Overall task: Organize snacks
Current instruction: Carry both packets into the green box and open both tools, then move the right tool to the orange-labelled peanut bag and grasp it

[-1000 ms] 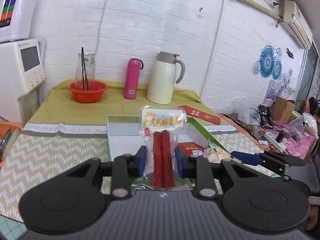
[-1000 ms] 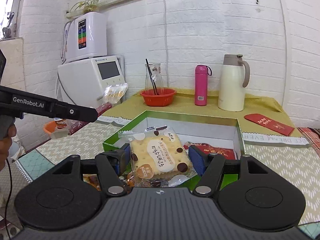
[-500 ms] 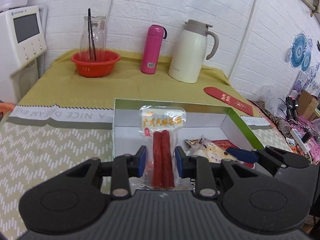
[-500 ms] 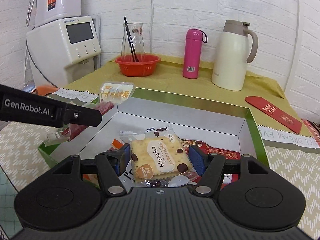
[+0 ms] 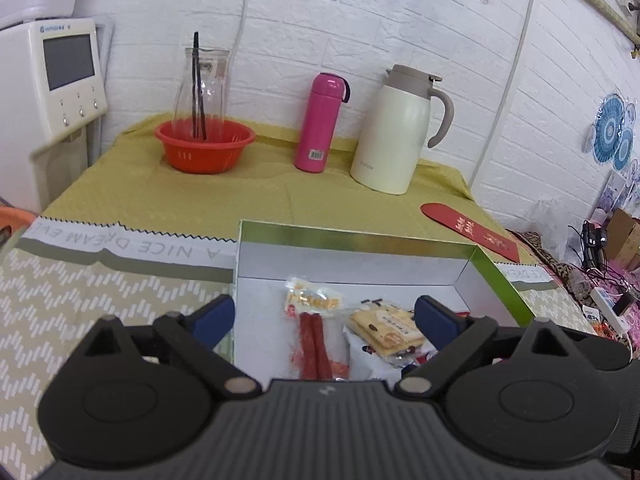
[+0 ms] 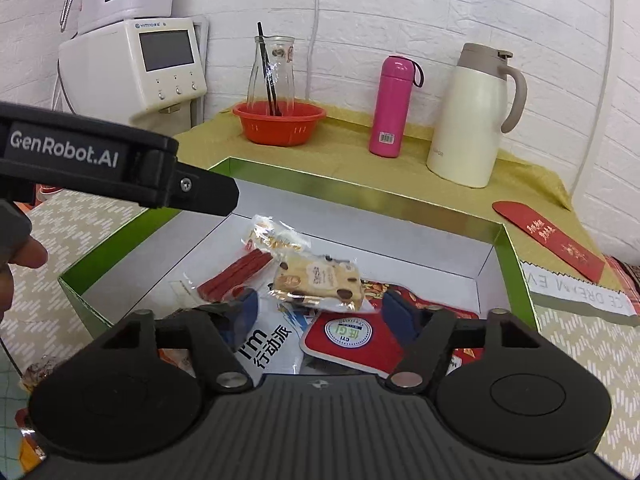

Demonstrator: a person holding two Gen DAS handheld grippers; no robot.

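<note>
A green-rimmed open box lies on the table under both grippers. My left gripper hangs over it with its jaws opening wide. The red sausage pack lies loose on the box floor below, touched by neither pad. My right gripper is open, its jaws closing a little, with nothing pressed between them. The spotted cracker pack rests in the box just ahead of its fingertips. One of the left gripper's fingers reaches in from the left in the right wrist view.
A white packet and a red packet also lie in the box. Behind it stand an orange bowl holding a glass carafe, a pink bottle and a cream jug. A red envelope lies at right; a white appliance stands at left.
Both grippers moved forward over the box. The left jaws opened and the sausage pack dropped into the box. The cracker pack fell from the right gripper into the box.
</note>
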